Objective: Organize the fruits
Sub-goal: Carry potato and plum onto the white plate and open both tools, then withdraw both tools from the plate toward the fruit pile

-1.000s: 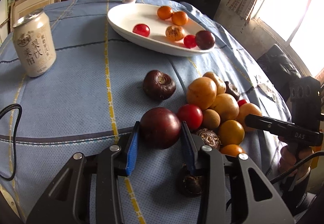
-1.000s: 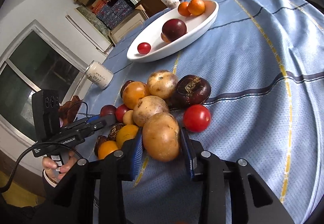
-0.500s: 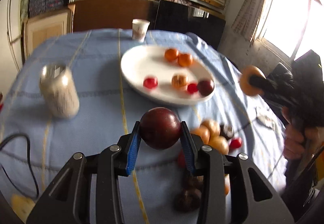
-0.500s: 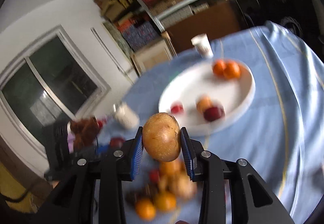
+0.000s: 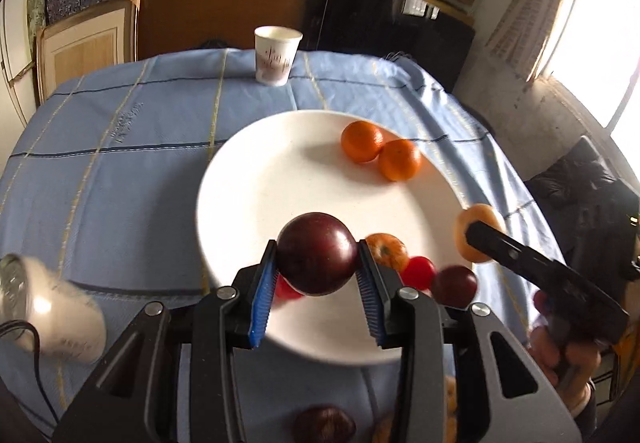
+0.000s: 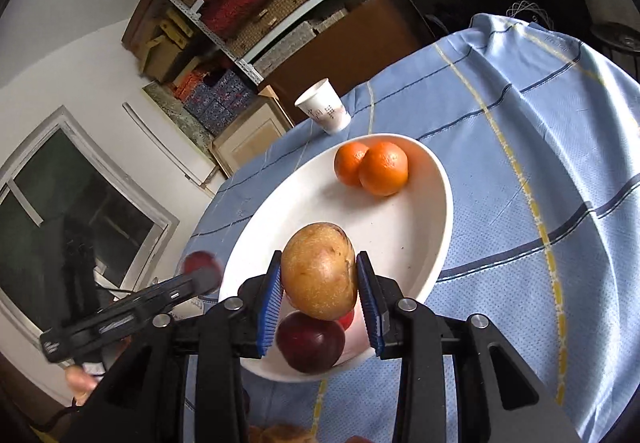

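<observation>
Both fruits have left the pile and now hang over the white plate [image 5: 248,179], my left gripper [image 5: 316,275] clamping the dark plum [image 5: 316,253], my right gripper [image 6: 318,285] the tan fruit [image 6: 320,271]; dropping them could knock resting fruit off.

The left gripper [image 5: 317,283], black with blue ribbed pads, points steeply downward; its jaws are narrowly spaced and clamp both sides of a round dark-purple fruit [image 5: 317,253]. The right gripper [image 6: 319,289], of the same build, tilts down more gently, its pads pressing a tan, speckled oval fruit [image 6: 319,271] between them. Each view shows the other gripper extended from the side, with a person's fingers [image 5: 560,355] wrapped around its handle.
</observation>
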`<state>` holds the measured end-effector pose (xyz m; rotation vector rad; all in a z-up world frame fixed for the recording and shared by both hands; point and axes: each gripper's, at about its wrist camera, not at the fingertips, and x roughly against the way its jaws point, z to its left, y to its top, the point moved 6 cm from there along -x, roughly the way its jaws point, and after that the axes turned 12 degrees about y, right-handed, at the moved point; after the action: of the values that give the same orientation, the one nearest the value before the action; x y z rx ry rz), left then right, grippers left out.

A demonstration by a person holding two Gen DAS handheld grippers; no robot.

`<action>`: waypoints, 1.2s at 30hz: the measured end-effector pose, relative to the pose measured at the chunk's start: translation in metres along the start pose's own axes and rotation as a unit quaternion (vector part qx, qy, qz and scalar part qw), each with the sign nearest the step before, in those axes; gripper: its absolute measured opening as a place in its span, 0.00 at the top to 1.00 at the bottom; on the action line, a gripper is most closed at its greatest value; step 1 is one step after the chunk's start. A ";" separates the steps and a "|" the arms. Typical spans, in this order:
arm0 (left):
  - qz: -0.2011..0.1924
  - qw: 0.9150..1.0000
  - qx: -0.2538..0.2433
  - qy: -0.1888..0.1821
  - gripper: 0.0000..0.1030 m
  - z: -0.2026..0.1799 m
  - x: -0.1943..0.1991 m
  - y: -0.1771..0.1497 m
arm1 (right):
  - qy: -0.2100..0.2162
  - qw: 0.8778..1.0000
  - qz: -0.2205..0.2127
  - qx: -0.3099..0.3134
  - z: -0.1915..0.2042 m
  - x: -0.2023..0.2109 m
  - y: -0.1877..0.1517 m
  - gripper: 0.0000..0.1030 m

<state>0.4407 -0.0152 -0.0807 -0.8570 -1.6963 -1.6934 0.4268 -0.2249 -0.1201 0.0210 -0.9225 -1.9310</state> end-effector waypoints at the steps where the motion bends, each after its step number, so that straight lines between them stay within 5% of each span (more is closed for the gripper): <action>1: 0.003 1.000 -0.003 0.002 0.63 -0.002 -0.004 0.000 | -0.001 1.000 0.002 0.002 0.000 -0.001 0.000 0.63; 3: 0.010 1.000 0.000 0.002 0.56 -0.004 -0.010 -0.001 | -0.003 1.000 -0.001 0.000 0.000 -0.001 0.000 0.53; 4: 0.007 1.000 0.004 0.001 0.40 -0.004 -0.008 -0.002 | 0.000 1.000 -0.005 0.001 0.002 0.002 0.001 0.44; 7: -0.029 0.999 0.013 0.012 0.18 0.001 0.013 -0.001 | 0.013 1.000 -0.015 0.016 0.015 0.016 0.003 0.42; 11: -0.077 0.996 0.023 0.034 0.05 0.012 0.056 -0.017 | 0.011 0.997 -0.049 0.051 0.036 0.039 0.003 0.03; 18: -0.111 0.991 0.019 0.065 0.05 0.035 0.095 -0.074 | 0.075 0.990 -0.090 0.078 0.067 0.054 -0.005 0.03; 21: -0.115 0.991 0.027 0.061 0.05 0.045 0.099 -0.095 | 0.081 0.993 -0.042 0.072 0.073 0.044 -0.021 0.03; 23: -0.110 0.991 0.028 0.066 0.05 0.050 0.096 -0.110 | 0.040 0.995 0.011 0.089 0.079 0.037 -0.040 0.03; 25: -0.095 0.993 0.021 0.071 0.05 0.051 0.096 -0.119 | 0.021 0.994 0.021 0.101 0.088 0.040 -0.058 0.03; 32: -0.113 0.992 0.025 0.052 0.05 0.060 0.119 -0.131 | 0.016 0.990 0.054 0.132 0.129 0.083 -0.148 0.03; 36: -0.106 0.992 0.032 0.064 0.05 0.065 0.119 -0.134 | -0.060 0.983 0.092 0.150 0.136 0.084 -0.191 0.12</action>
<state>0.2640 0.0562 -0.0719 -0.5423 -1.7937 -1.7799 0.1864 -0.1608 -0.1090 -0.0047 -1.2467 -1.6237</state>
